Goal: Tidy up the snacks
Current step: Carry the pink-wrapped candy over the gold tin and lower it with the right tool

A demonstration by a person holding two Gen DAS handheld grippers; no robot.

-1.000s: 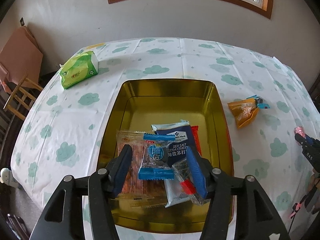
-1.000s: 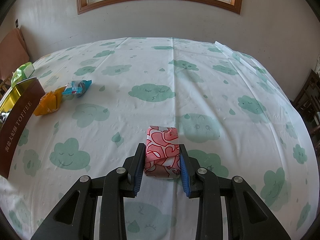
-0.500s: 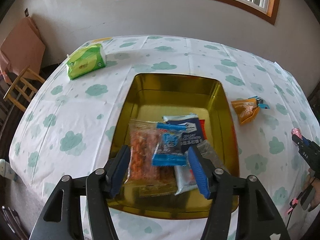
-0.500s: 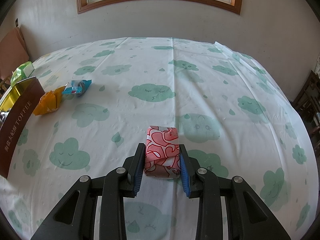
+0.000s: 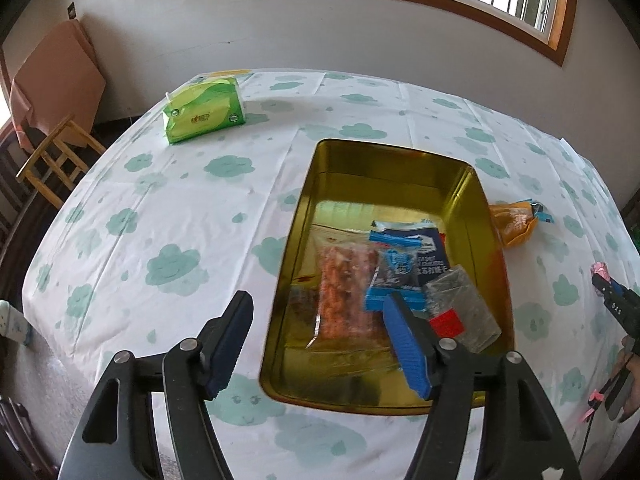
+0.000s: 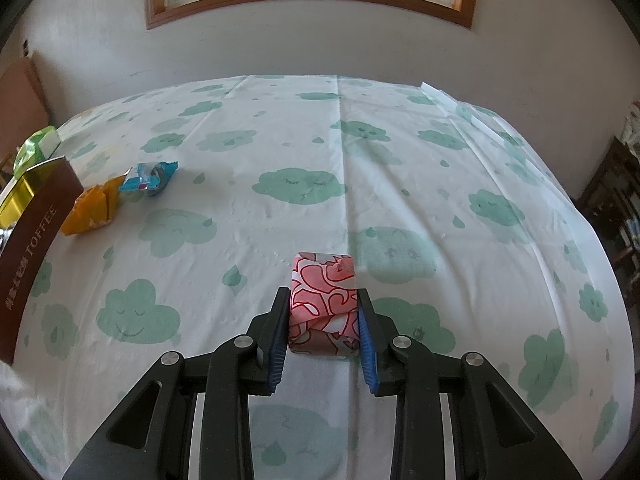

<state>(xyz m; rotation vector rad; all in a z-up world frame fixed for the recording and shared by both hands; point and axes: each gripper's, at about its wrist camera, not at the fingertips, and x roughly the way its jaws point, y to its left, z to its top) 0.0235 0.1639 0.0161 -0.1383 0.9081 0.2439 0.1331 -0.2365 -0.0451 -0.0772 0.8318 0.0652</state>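
A gold tin holds several snacks: a clear packet of orange sticks, a blue packet, a sea salt cracker pack and a clear pack with a red label. My left gripper hovers over the tin's near left rim. Its jaws are opening, with nothing gripped between them. My right gripper is shut on a pink patterned packet that rests on the tablecloth. In the left wrist view that gripper shows at the right edge.
An orange packet and a small blue wrapper lie on the cloth beside the tin's brown outer wall. A green tissue pack sits at the far left. A wooden chair stands past the table's left edge.
The left gripper has shifted left, so the tin now sits right of centre, and its jaws have spread wider. The blue packet lies in the tin. The right gripper and pink packet kept still.
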